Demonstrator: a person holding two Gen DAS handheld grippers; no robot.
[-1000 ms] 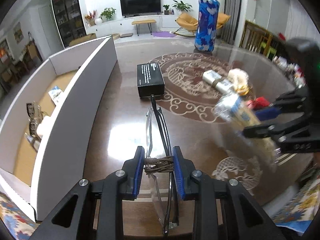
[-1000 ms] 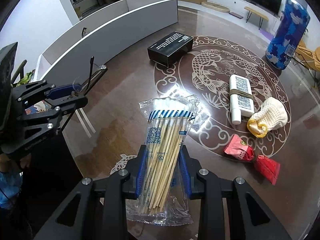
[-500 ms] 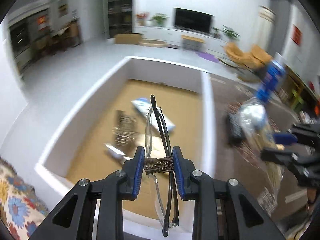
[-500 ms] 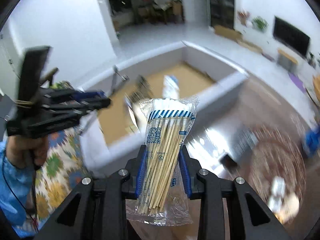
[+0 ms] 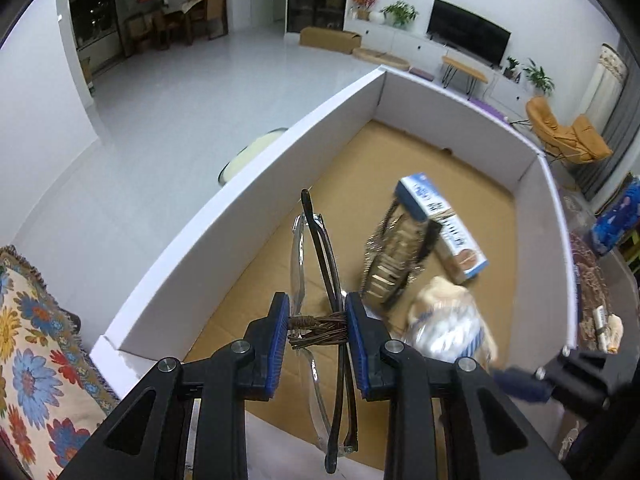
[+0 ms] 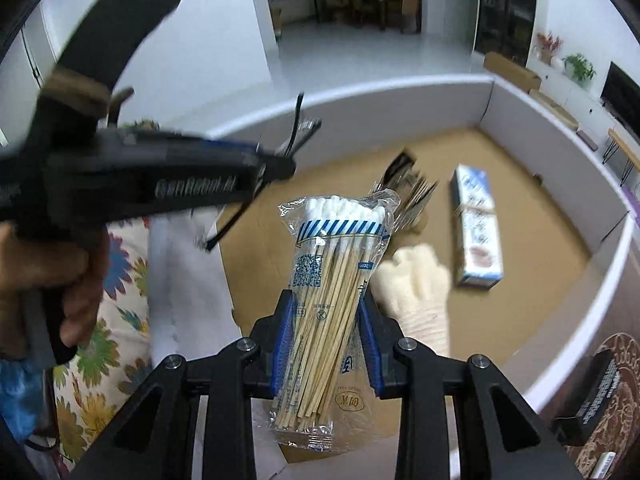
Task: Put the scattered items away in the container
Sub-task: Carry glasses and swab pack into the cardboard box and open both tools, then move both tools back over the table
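Left wrist view: the left gripper (image 5: 317,344) is clamped on a pair of folded glasses (image 5: 320,280), its blue fingers (image 5: 279,344) pressing a bundle of brown cord wrapped around the frame. The glasses hang above the box (image 5: 256,184), a white-walled container with a brown cardboard floor. On that floor lie a blue-and-white carton (image 5: 444,226), a clear pack of wooden clips (image 5: 394,260) leaning against it, and a cream glove (image 5: 444,288) just beside. At lower right the right gripper (image 5: 560,376) comes in, its swab pack (image 5: 448,332) blurred over the box. A floral cloth (image 5: 36,340) lies outside the box at left.

Right wrist view: the right gripper (image 6: 326,344) is clamped on the swab pack (image 6: 332,272), a clear bag of wooden-stemmed cotton swabs, cotton tips up, held over the box (image 6: 560,152). Below it sit the glove (image 6: 416,288), the carton (image 6: 478,228) and the clips (image 6: 404,188). At left a hand (image 6: 48,280) grips the left gripper (image 6: 280,164), with the glasses (image 6: 298,136) poking out beyond it. A black box (image 6: 600,396) rests on the table (image 6: 624,344) at lower right, outside the container.
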